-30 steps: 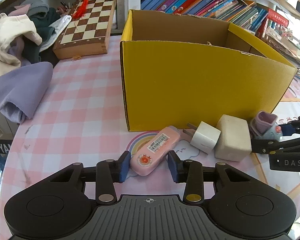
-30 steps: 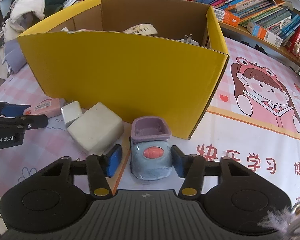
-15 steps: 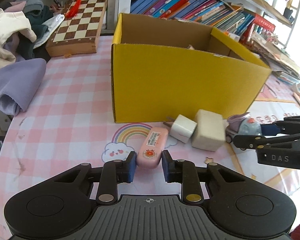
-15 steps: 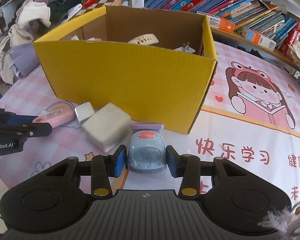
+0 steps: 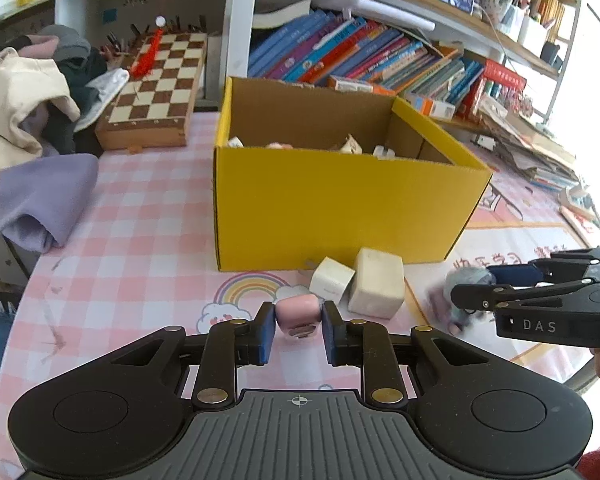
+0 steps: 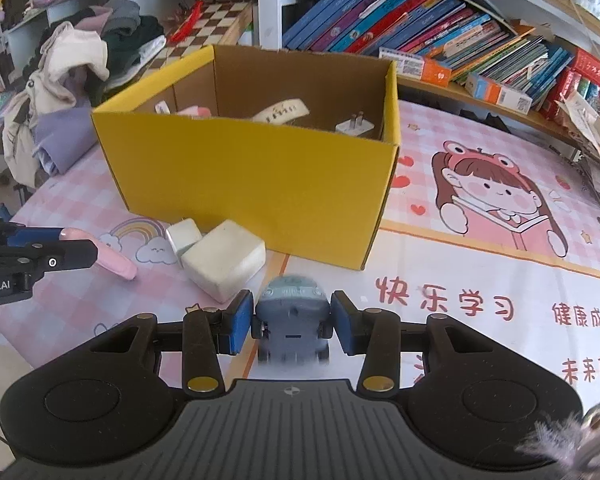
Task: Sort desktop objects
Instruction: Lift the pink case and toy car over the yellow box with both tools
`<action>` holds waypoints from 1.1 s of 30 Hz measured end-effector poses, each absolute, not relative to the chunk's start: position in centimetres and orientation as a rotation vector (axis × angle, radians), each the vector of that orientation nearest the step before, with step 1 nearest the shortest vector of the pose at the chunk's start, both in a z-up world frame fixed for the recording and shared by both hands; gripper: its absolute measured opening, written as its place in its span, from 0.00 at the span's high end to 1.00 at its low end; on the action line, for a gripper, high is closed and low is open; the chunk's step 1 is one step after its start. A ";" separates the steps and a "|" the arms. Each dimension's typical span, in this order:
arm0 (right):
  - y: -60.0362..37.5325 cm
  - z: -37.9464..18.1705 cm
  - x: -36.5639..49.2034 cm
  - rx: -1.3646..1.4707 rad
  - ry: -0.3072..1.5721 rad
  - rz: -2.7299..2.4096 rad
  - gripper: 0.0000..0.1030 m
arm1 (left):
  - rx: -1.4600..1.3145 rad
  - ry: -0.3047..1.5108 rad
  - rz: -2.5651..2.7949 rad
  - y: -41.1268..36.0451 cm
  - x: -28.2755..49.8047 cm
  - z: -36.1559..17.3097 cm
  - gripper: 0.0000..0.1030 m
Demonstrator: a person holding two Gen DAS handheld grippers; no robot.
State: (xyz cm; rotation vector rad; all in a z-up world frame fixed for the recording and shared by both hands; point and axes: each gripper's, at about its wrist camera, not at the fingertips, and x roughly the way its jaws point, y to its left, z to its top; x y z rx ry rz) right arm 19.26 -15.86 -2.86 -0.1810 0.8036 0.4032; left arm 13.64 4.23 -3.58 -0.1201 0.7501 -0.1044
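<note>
My left gripper (image 5: 296, 326) is shut on a pink oblong case (image 5: 297, 315), held end-on just above the table. In the right wrist view the left gripper (image 6: 80, 245) shows at the left with the pink case (image 6: 114, 261) slanting down from it. My right gripper (image 6: 292, 320) is shut on a blue-grey toy car (image 6: 292, 300), wheels toward the camera, lifted off the mat. From the left wrist view the right gripper (image 5: 476, 282) holds the blurred toy car (image 5: 462, 286). An open yellow box (image 5: 340, 208) (image 6: 252, 176) stands behind both.
A small white plug cube (image 5: 332, 280) (image 6: 183, 236) and a larger white block (image 5: 376, 288) (image 6: 224, 256) lie against the box front. Several small items lie inside the box. A chessboard (image 5: 156, 92), a clothes pile (image 5: 20, 120) and shelved books (image 5: 360, 60) stand behind.
Both grippers closed on their objects and rose away from the box front. The pink case and the toy car left the table with them; the car tipped wheels-up toward the camera.
</note>
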 end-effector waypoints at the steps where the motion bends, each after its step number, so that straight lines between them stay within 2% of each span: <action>1: -16.0 -2.7 19.2 -0.179 0.798 0.402 0.61 | -0.123 0.740 -0.100 4.3 13.5 -3.3 0.78; 22: -16.8 5.9 19.4 -0.157 0.529 0.467 0.61 | -0.132 0.442 -0.109 3.9 13.6 5.6 0.78; 33: -16.2 8.3 22.9 -0.150 0.451 0.534 0.61 | -0.114 0.398 -0.071 3.4 16.0 7.2 0.78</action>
